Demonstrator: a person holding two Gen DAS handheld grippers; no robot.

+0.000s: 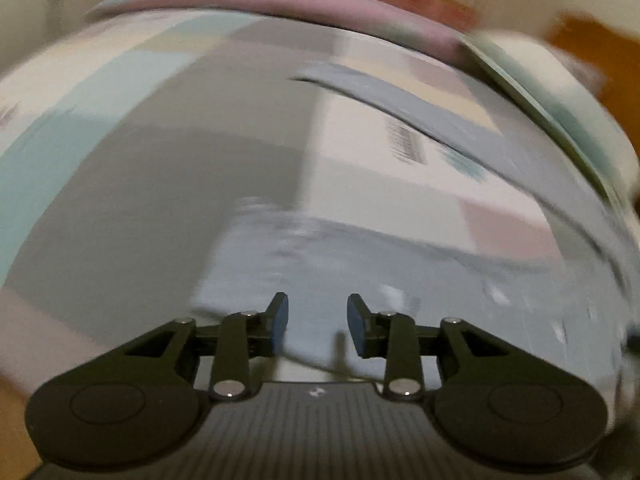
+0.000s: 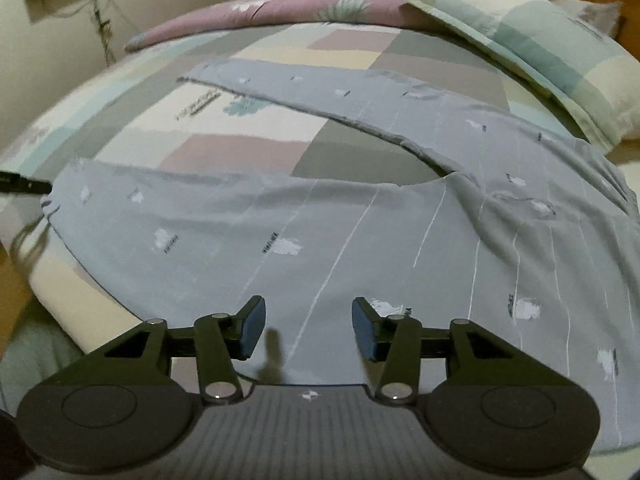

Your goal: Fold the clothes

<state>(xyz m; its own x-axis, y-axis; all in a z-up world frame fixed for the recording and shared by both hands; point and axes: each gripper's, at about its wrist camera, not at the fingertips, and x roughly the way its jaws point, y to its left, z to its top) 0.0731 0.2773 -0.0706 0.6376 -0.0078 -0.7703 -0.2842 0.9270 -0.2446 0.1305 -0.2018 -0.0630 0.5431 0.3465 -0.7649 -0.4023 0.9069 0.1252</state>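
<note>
A pair of light grey-blue trousers (image 2: pixel 360 232) with white stripes and small prints lies spread on the bed, its two legs splayed toward the left. My right gripper (image 2: pixel 308 326) hovers open over the near leg, nothing between its blue pads. In the blurred left wrist view the same trousers (image 1: pixel 340 264) lie ahead, and my left gripper (image 1: pixel 317 322) is open just above the cloth at the end of the near leg. The tip of the left gripper (image 2: pixel 24 186) shows at the far left edge of the right wrist view, beside that leg's hem.
The bed wears a patchwork sheet (image 2: pixel 248 120) of grey, cream, pink and teal blocks. A checked pillow (image 2: pixel 540 48) lies at the back right, a mauve quilt (image 2: pixel 288 10) along the far edge. The bed's near edge (image 2: pixel 60 292) drops off at the lower left.
</note>
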